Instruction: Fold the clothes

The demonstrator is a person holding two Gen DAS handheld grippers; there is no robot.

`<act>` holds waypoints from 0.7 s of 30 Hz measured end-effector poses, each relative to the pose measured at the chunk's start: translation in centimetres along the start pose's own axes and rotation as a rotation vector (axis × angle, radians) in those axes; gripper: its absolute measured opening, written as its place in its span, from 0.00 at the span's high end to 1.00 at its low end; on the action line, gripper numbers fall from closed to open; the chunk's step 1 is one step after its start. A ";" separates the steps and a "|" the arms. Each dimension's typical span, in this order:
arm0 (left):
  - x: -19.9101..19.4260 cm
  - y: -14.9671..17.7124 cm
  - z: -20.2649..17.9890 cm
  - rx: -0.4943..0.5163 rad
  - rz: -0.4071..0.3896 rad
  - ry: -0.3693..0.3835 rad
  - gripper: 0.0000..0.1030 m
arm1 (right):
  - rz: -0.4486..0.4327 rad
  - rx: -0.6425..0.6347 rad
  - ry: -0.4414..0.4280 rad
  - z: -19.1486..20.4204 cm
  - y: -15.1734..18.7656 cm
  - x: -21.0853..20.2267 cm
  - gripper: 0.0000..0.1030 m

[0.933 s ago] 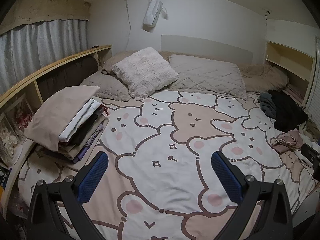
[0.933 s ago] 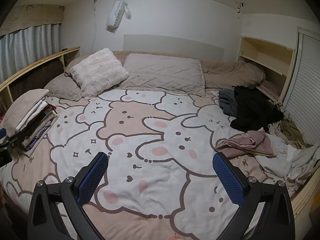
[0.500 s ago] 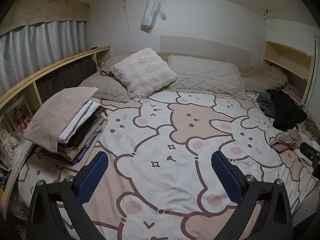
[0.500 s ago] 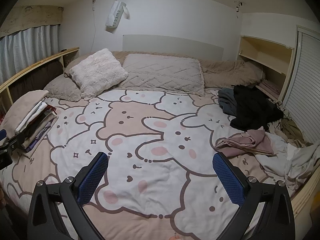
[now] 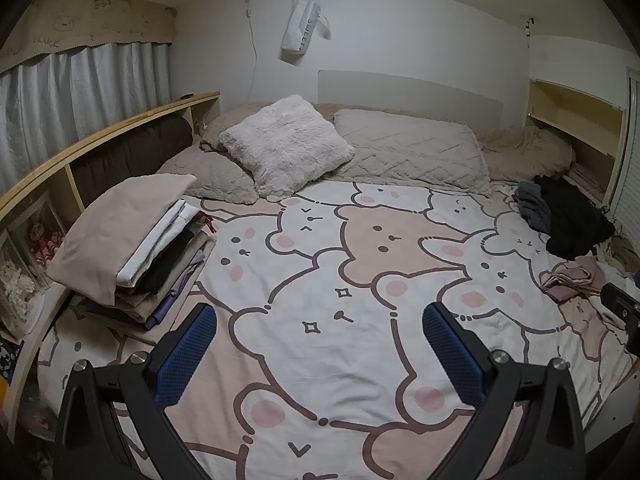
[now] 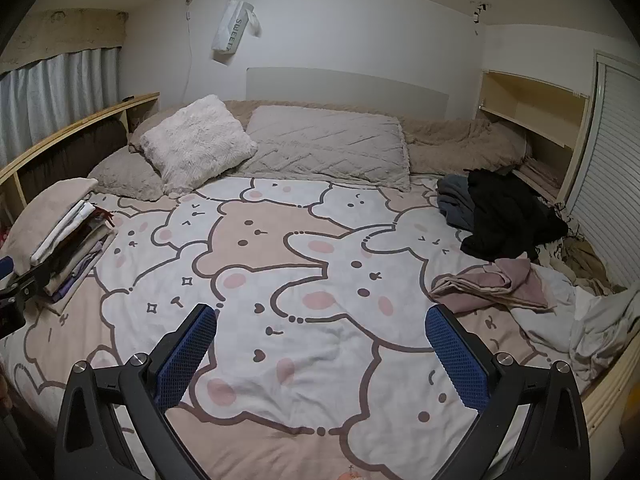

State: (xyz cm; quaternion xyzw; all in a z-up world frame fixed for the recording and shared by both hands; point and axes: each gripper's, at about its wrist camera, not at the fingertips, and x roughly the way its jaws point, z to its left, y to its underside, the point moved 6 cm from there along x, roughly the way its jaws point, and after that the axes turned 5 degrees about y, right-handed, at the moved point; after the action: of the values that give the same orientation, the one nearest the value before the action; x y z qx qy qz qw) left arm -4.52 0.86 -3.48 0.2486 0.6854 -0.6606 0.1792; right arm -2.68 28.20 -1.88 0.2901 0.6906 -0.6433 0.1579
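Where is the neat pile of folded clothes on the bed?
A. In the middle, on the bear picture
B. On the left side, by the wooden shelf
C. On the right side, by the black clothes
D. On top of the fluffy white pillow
B: the folded stack sits at the bed's left edge beside the wooden shelf, while the black clothes and pink garment lie loose on the right; both grippers are open and empty.

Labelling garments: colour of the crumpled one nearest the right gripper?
Dusty pink garment; clearest in right wrist view.
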 end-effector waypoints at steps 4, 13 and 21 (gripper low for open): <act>0.0 -0.1 0.0 0.000 0.000 0.000 0.00 | 0.003 -0.006 -0.005 0.1 0.0 0.0 0.00; -0.1 -0.2 0.1 0.001 0.000 -0.012 0.00 | 0.013 -0.012 0.002 0.2 0.2 0.1 0.00; -0.2 -0.1 -0.1 -0.036 0.010 0.013 0.00 | 0.038 -0.017 -0.015 0.6 0.5 0.1 0.00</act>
State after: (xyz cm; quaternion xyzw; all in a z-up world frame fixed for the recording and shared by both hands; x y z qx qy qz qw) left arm -4.40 0.92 -3.31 0.2529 0.6970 -0.6457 0.1824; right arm -2.56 27.64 -2.40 0.2973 0.6893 -0.6363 0.1778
